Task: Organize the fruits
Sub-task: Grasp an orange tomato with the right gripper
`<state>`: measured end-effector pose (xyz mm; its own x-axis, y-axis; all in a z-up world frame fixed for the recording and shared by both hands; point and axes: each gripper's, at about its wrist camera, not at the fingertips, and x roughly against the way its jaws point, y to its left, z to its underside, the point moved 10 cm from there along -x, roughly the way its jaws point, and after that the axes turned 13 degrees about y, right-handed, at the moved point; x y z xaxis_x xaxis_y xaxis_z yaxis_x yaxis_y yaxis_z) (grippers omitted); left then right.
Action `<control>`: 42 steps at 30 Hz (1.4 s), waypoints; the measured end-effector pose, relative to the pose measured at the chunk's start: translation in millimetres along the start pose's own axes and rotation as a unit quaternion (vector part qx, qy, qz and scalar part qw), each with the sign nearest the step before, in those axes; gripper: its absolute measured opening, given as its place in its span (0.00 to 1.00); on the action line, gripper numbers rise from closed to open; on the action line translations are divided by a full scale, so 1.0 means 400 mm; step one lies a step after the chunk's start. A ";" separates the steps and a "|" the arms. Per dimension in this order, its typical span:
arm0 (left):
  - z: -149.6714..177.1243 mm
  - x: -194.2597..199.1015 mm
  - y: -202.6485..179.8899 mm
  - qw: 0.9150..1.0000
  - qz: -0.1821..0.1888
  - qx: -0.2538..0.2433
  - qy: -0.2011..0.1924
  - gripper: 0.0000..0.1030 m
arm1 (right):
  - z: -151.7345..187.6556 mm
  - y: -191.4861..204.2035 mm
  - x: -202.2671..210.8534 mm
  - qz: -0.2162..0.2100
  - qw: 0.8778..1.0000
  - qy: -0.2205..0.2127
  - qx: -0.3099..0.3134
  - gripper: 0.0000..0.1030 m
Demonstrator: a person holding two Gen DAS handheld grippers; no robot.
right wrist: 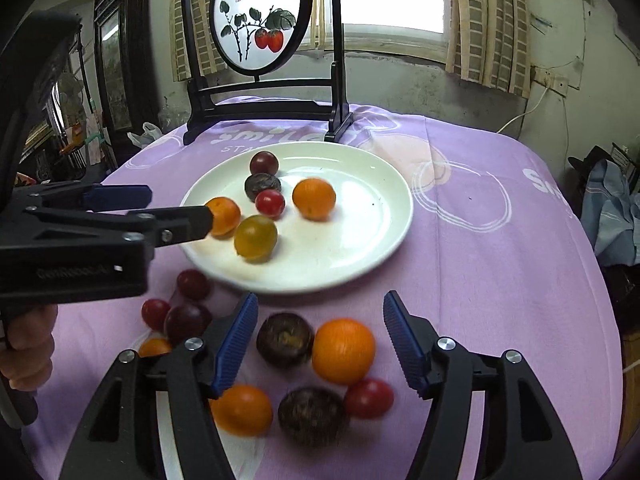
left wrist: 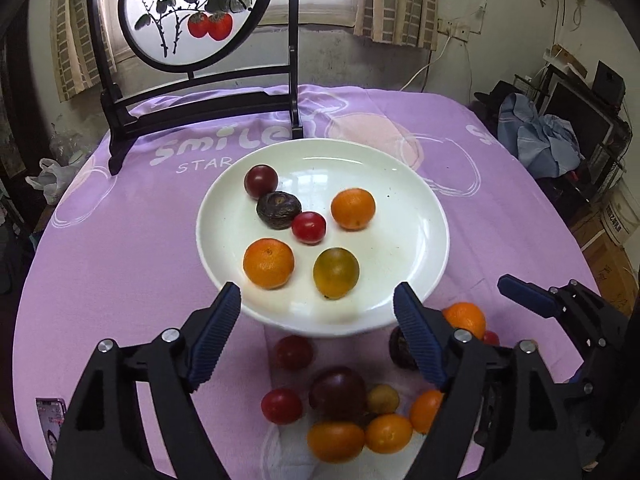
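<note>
left gripper (left wrist: 318, 312): fingers spread wide, nothing between them, tips hanging over the near rim of the plate
right gripper (right wrist: 318, 338): fingers wide apart, empty, held above the loose fruit short of the plate
white plate (left wrist: 420, 208): straight ahead of both grippers, on the purple tablecloth (left wrist: 120, 240)
fruit on plate: six pieces; near orange (left wrist: 268, 263) just past the left finger of the left gripper; yellow-green tomato (left wrist: 335, 272) between and just beyond that gripper's tips; red cherry tomato (left wrist: 308, 227) further in, touching the dark wrinkled fruit (left wrist: 278, 210); dark purple tomato (left wrist: 261, 181) farthest; far orange (left wrist: 353, 208) ahead-right
loose fruit by right gripper: large orange (right wrist: 343, 350) and brown wrinkled fruit (right wrist: 285, 339) touching, both between its fingers; red tomato (right wrist: 369, 397), second wrinkled fruit (right wrist: 312, 416) and small orange (right wrist: 241, 409) closer in, below the tips
loose fruit by left gripper: cluster under and behind its fingers; big dark tomato (left wrist: 338, 392), red tomato near it (left wrist: 281, 405), two small oranges at the bottom, blurred
left gripper seen from right wrist: at the left, side-on, its tip in front of the near orange
screen stand (right wrist: 262, 20): painted round panel in a dark frame, far beyond the plate at the back edge of the cloth
</note>
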<state>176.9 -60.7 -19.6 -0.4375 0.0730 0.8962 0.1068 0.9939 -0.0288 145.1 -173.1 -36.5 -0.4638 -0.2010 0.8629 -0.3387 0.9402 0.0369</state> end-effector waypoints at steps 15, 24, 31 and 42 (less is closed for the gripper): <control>0.246 0.003 0.054 1.000 0.007 0.014 0.017 0.85 | 0.219 0.050 0.063 -0.004 1.000 0.018 -0.012 0.72; 0.297 -0.055 0.088 0.999 0.037 0.021 0.031 0.86 | 0.301 0.090 0.010 -0.010 0.997 0.073 -0.004 0.70; 0.300 -0.046 0.075 0.998 0.057 0.017 0.036 0.86 | 0.262 0.147 -0.045 0.005 0.996 0.086 0.028 0.53; 0.305 -0.039 0.060 0.997 0.063 0.010 0.037 0.86 | 0.178 0.140 -0.090 0.008 0.995 0.092 0.026 0.39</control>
<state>77.3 -28.0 -88.4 -0.3540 0.1922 0.9153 0.1386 0.9786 -0.1519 84.4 -132.7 -101.2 -0.3123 -0.1285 0.9413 -0.3767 0.9263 0.0015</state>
